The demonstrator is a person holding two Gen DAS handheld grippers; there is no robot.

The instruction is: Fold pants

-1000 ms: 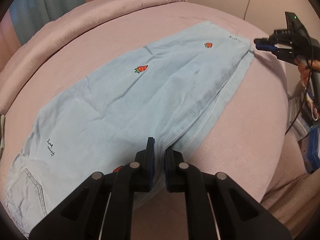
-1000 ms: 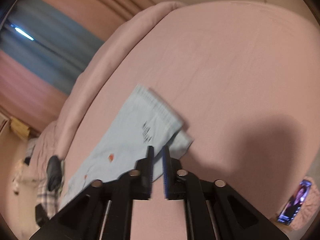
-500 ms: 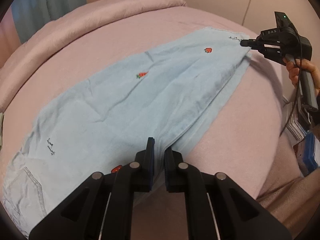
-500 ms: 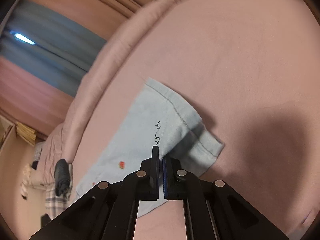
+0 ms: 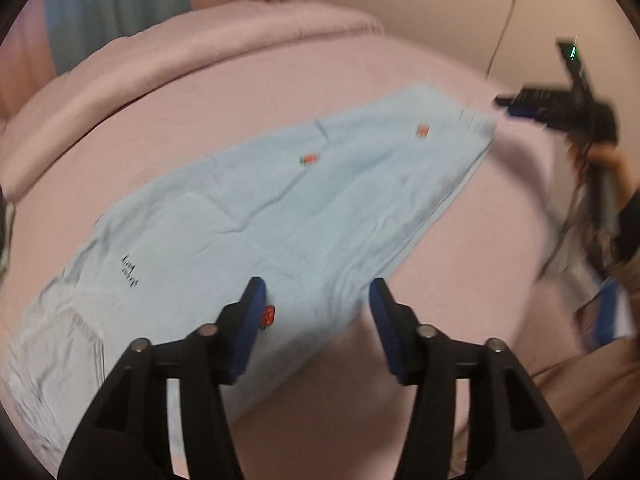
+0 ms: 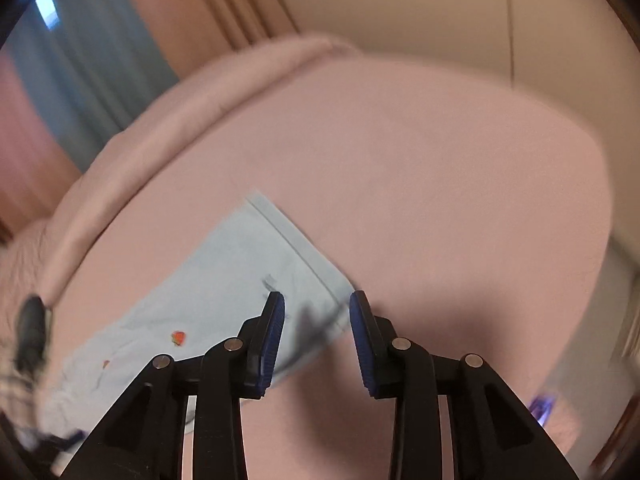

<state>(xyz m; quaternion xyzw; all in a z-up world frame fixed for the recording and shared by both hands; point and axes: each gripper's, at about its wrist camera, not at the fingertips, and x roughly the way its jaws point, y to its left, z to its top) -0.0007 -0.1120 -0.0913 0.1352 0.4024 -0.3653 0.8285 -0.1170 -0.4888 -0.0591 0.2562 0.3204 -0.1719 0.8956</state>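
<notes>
Looking from the left wrist: light blue pants (image 5: 304,216) lie flat on a pink bed (image 5: 192,120), folded lengthwise so one leg sits on the other, running from near left up to far right.
Left tongs (image 5: 316,296): jaws are opening, blue pads wide apart, nothing pinched. They hover just over the near edge of the fabric, about mid-length.
Details on the pants: little red strawberry patches (image 5: 310,159), some dark scribbly lettering, and a paler pocket area with stitching (image 5: 56,344) at the near-left end.
Far right of this view: right tongs (image 5: 516,106), blurry, sitting just off the hem corner, with a hand (image 5: 604,158) on the handle below.
Background: a bunched pink duvet (image 5: 168,56) along the far side of the bed, curtains (image 5: 112,8) behind it.
Looking from the right wrist: same pants (image 6: 224,288), hem end (image 6: 296,240) lying flat on the bed (image 6: 420,168).
Right tongs (image 6: 317,302): jaws are opening too, pads apart and holding nothing. The hem corner sits under the gap between them, not gripped.
Sharpness: both views are pretty smeared, so finer stuff is hard to make out.
</notes>
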